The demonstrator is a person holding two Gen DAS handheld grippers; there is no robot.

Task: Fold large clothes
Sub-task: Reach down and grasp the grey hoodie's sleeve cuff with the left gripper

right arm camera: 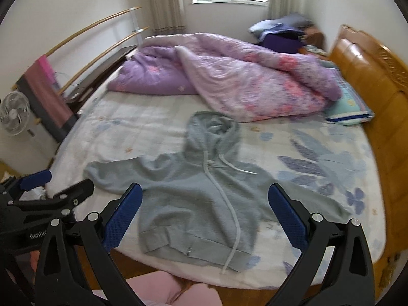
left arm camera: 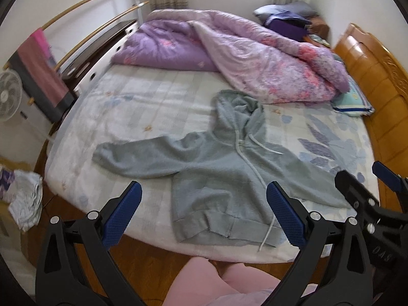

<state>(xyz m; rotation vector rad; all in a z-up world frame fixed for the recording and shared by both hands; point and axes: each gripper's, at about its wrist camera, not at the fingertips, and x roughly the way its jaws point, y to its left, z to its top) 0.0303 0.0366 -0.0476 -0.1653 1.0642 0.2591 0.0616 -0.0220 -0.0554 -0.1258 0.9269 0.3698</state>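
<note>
Hoodie point(right arm camera: 204, 204) motion-blurred between fingers; right sleeve end hidden behind right gripper point(left arm camera: 367, 199); left gripper point(right arm camera: 38, 199) cut by frame edge.

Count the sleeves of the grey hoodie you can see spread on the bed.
2: the left sleeve stretches toward the fan side; the right sleeve lies toward the headboard side.

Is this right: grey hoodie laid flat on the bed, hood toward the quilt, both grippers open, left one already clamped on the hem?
Not quite. The left gripper is not clamped on the hem: the left wrist view shows it open above the grey hoodie, holding nothing. The rest stands: hoodie flat on the bed, hood toward the quilt, right gripper open.
</note>
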